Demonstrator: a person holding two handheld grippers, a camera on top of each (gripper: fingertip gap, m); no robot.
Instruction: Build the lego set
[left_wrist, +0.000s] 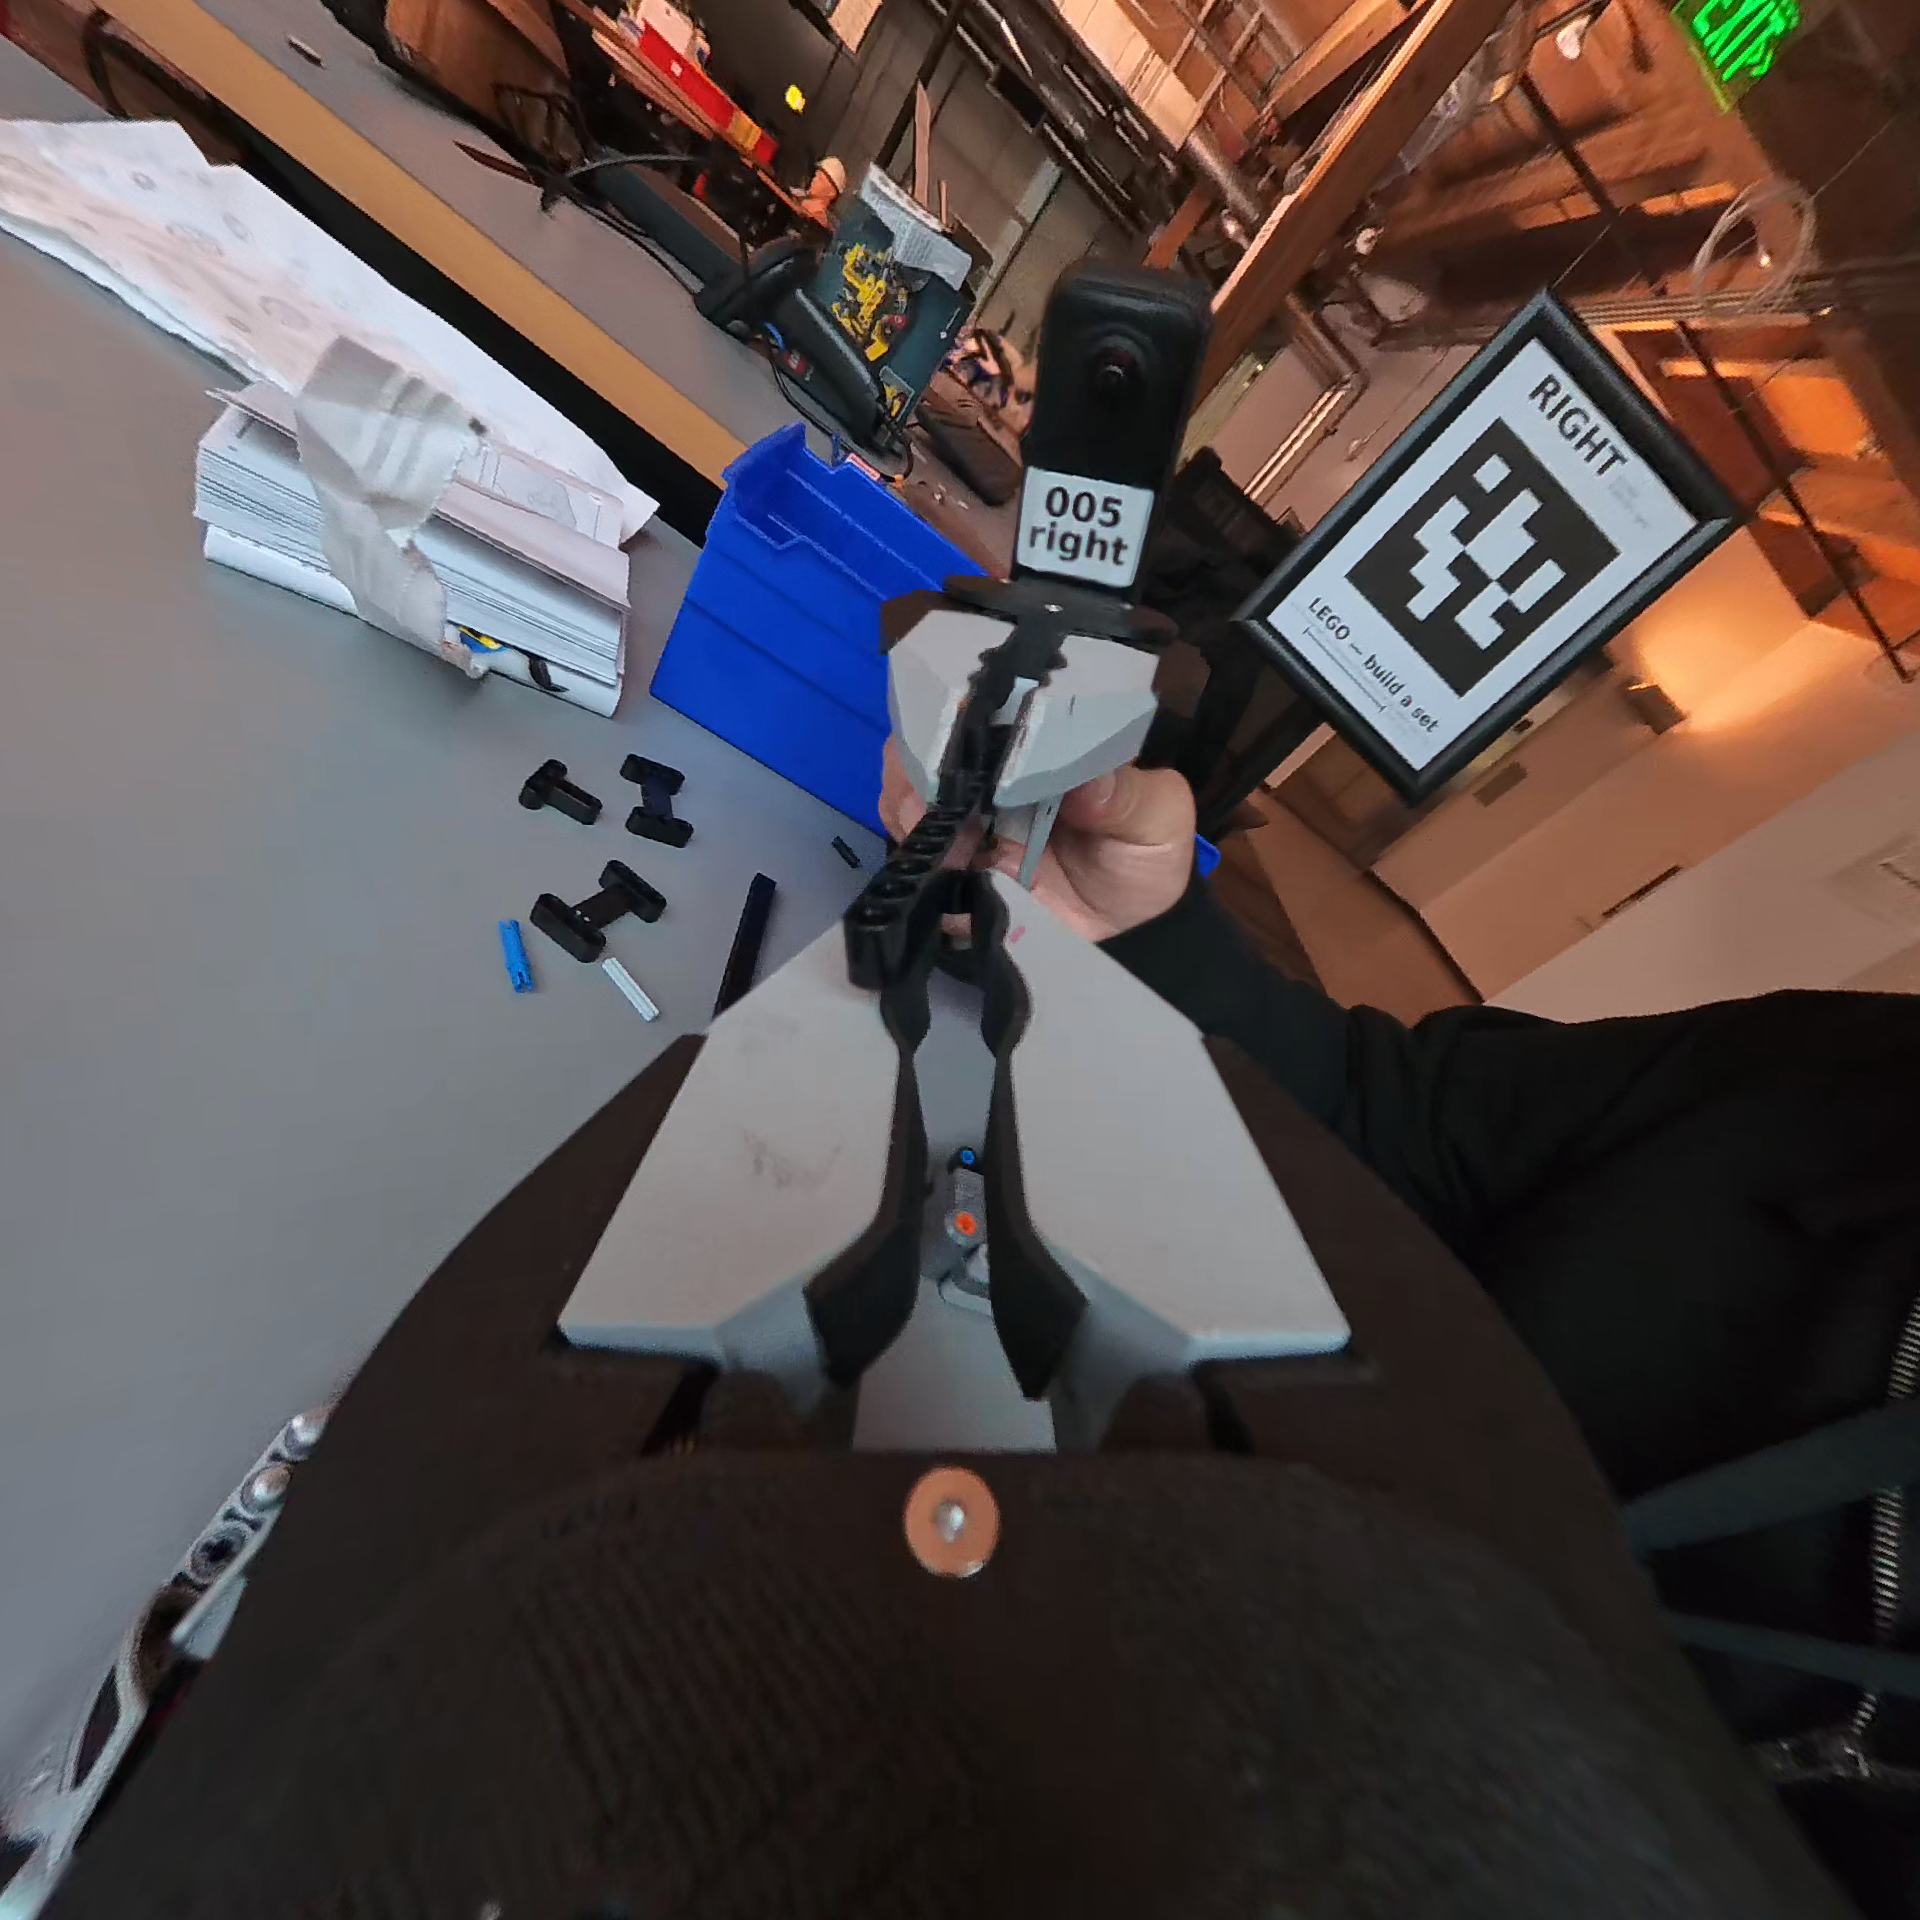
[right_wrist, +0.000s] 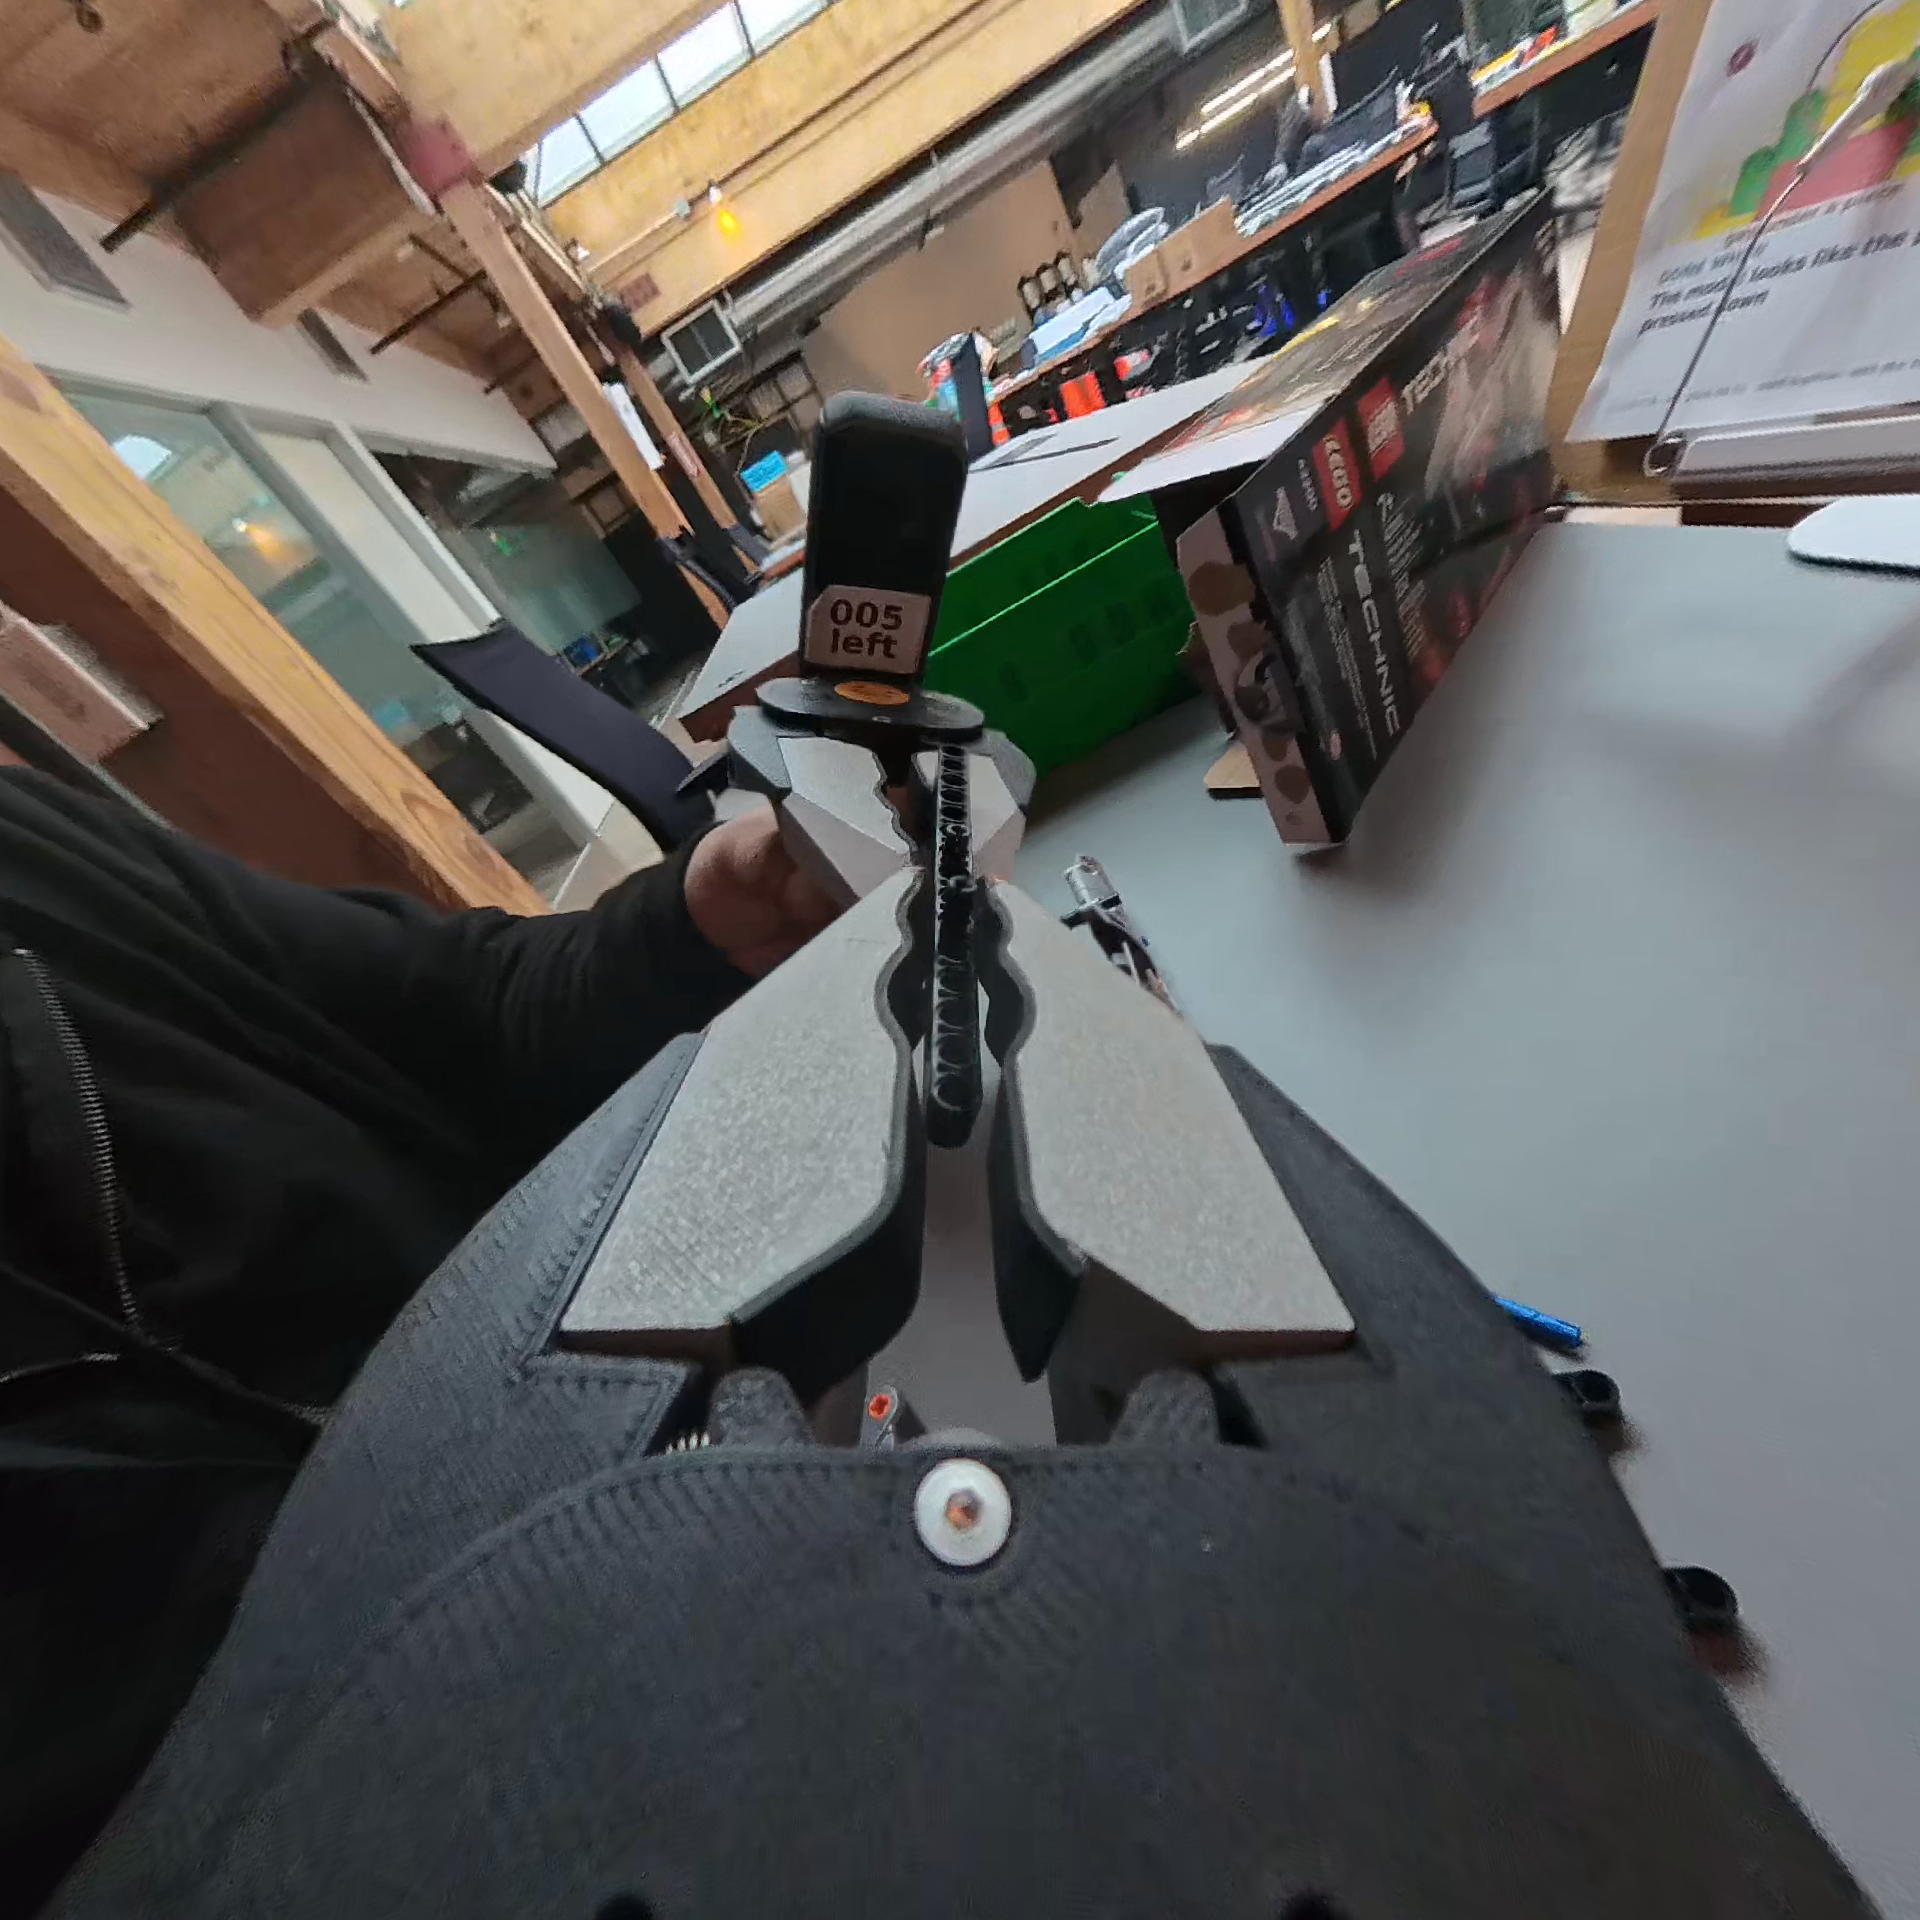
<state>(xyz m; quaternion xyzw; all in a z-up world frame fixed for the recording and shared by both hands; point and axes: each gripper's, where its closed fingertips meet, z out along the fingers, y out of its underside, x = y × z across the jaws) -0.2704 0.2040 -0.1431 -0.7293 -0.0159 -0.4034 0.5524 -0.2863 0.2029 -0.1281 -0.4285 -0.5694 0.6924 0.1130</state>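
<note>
- Left wrist view: the left gripper (left_wrist: 961, 914) and the right gripper (left_wrist: 977, 800) meet tip to tip above the grey table (left_wrist: 208, 1039), both closed down on one long black holed beam (left_wrist: 914, 873), which bridges them, clear of the table.
- Right wrist view: the beam (right_wrist: 954, 997) lies along the narrow gap of the right gripper (right_wrist: 954, 925), its far end in the left gripper (right_wrist: 940, 821); a hand (right_wrist: 748, 894) in a black sleeve holds that tool.
- Containers: one blue bin (left_wrist: 790, 592) stands on the table, contents not visible. One green bin (right_wrist: 1049, 634) stands behind the set's dark box (right_wrist: 1382, 582), which is open; neither's contents can be made out.
- Surface: one stack of instruction booklets (left_wrist: 416, 551) lies left of the blue bin.
- Count of loose parts near the bin: three black H-shaped pieces (left_wrist: 597, 909), one blue pin (left_wrist: 516, 956), one white pin (left_wrist: 631, 987), one black axle (left_wrist: 748, 940).
- Room: workshop with timber beams; one framed marker sign (left_wrist: 1486, 540) stands at right.
</note>
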